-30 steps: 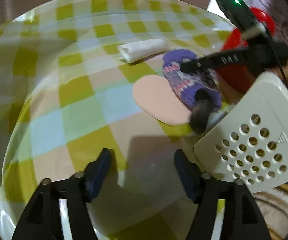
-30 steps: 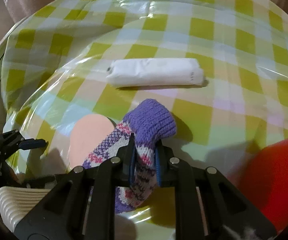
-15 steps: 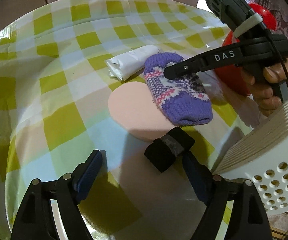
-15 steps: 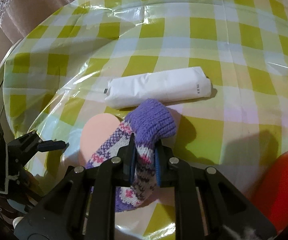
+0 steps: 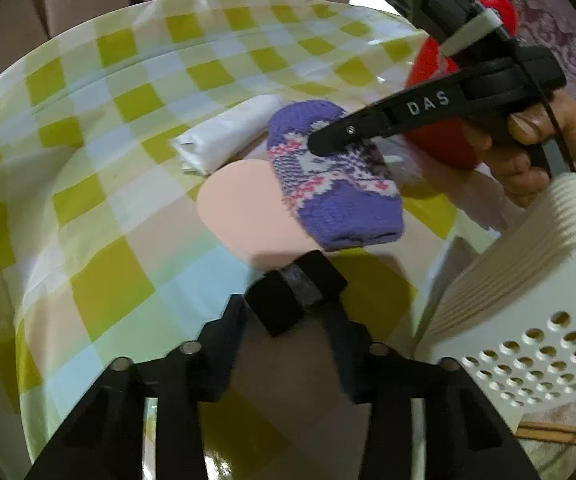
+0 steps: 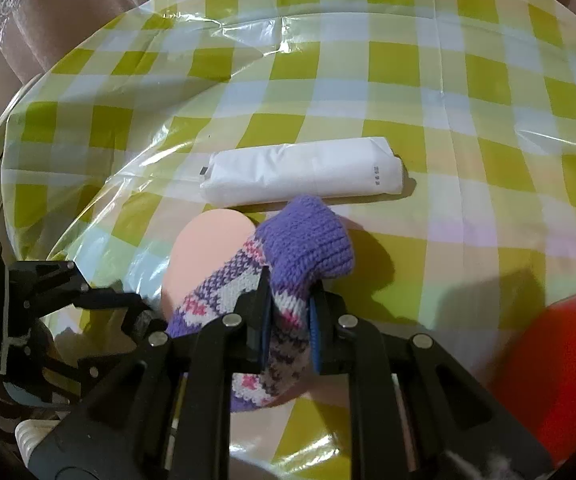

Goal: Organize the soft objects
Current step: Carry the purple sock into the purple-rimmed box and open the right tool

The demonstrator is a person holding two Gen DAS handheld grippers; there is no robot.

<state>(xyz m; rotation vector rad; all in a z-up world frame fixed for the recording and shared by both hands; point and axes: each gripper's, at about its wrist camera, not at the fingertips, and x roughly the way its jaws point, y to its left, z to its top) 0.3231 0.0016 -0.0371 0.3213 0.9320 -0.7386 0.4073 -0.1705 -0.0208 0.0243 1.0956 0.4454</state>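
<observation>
My right gripper (image 6: 288,320) was clamped across the knitted sock (image 6: 288,264) near the tabletop's (image 6: 447,80) right edge, while my left gripper's (image 5: 291,300) jaws were closing on the black band (image 5: 295,292), just beside the white basket (image 5: 527,300).

The pink pad (image 5: 240,204) lies partly under the knitted sock (image 5: 329,192), so its full outline is hidden. In the right wrist view the sock's lower end (image 6: 256,396) disappears behind the right tool (image 6: 289,320). The white packet (image 5: 224,140) is half covered by the sock in the left wrist view. A red object (image 6: 559,364) is cut off by the picture's edge; what it is cannot be told. The white basket (image 5: 527,304) runs out of frame. Whether the left tool's (image 5: 293,300) pads press the black item (image 5: 295,292) is unclear.
</observation>
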